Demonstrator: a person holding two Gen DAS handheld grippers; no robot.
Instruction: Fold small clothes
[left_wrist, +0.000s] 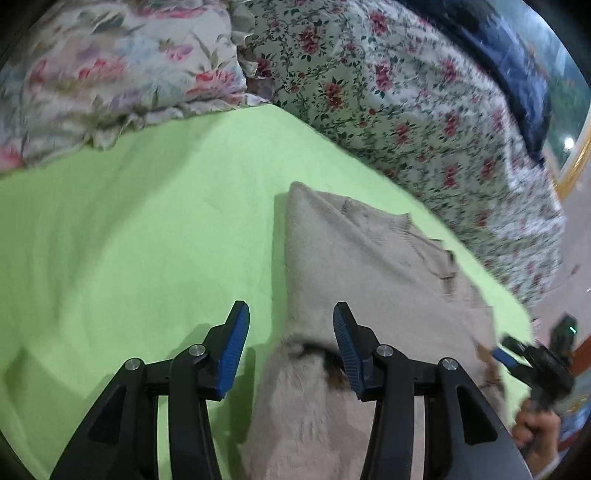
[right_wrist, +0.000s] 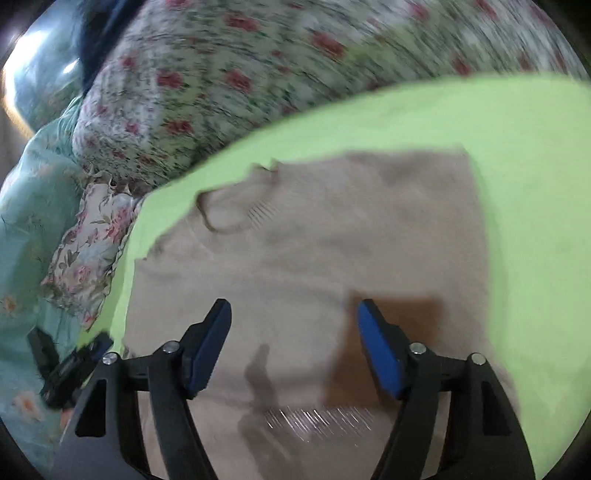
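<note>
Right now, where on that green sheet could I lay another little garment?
The widest bare green sheet lies left of the beige sweater, below the floral pillow. A narrower bare strip runs along the sweater's other side. The flowered quilt crowds the far edge.
</note>
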